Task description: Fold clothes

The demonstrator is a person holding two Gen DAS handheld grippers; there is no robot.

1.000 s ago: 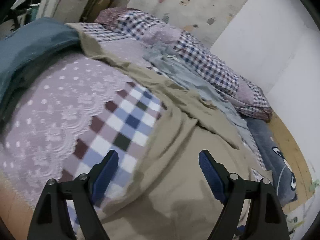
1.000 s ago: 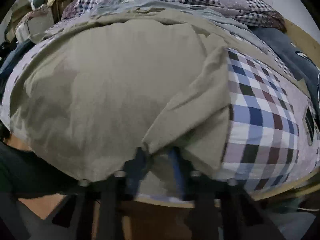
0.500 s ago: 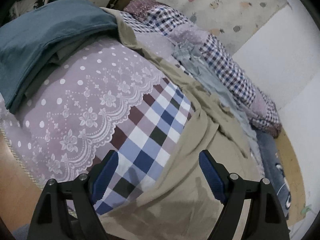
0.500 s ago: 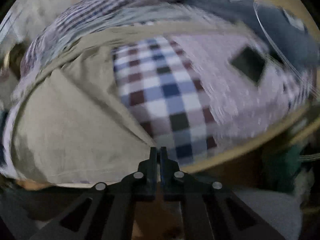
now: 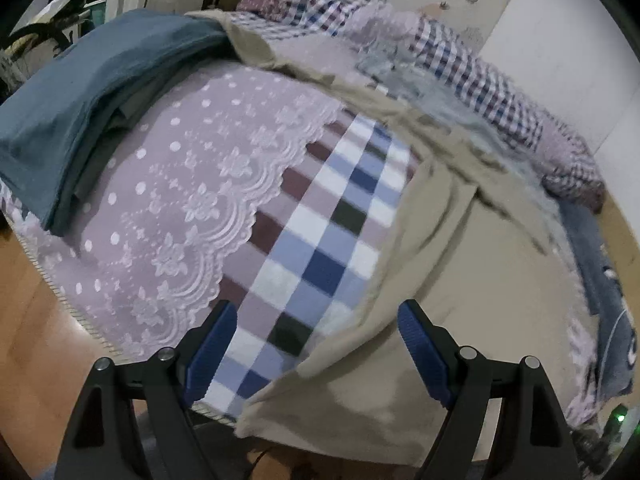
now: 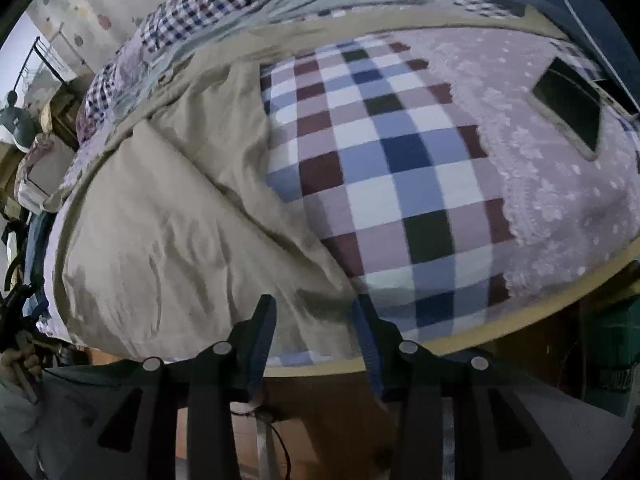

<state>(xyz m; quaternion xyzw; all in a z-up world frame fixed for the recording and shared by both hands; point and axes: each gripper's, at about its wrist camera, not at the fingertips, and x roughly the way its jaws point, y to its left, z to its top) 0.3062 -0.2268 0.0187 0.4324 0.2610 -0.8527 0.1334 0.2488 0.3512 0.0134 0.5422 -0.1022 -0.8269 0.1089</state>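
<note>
A khaki garment (image 5: 448,288) lies spread on the bed, its left edge folded over the checked blanket (image 5: 320,240). In the right wrist view the same khaki garment (image 6: 176,216) covers the bed's left half, with the checked blanket (image 6: 392,168) bare to its right. My left gripper (image 5: 316,332) is open above the garment's near left edge and holds nothing. My right gripper (image 6: 316,312) is open over the garment's near right corner at the bed's front edge, with nothing between its fingers.
Folded teal clothes (image 5: 92,92) are stacked at the bed's left end. A grey garment (image 5: 432,92) and a checked quilt (image 5: 480,68) lie along the wall. A dark phone (image 6: 568,108) rests on the lace cover. A hand (image 6: 18,364) shows at the lower left.
My right gripper let go of the khaki fold, swung right while shut, and now stands open. My left gripper shifted left along the bed, staying open.
</note>
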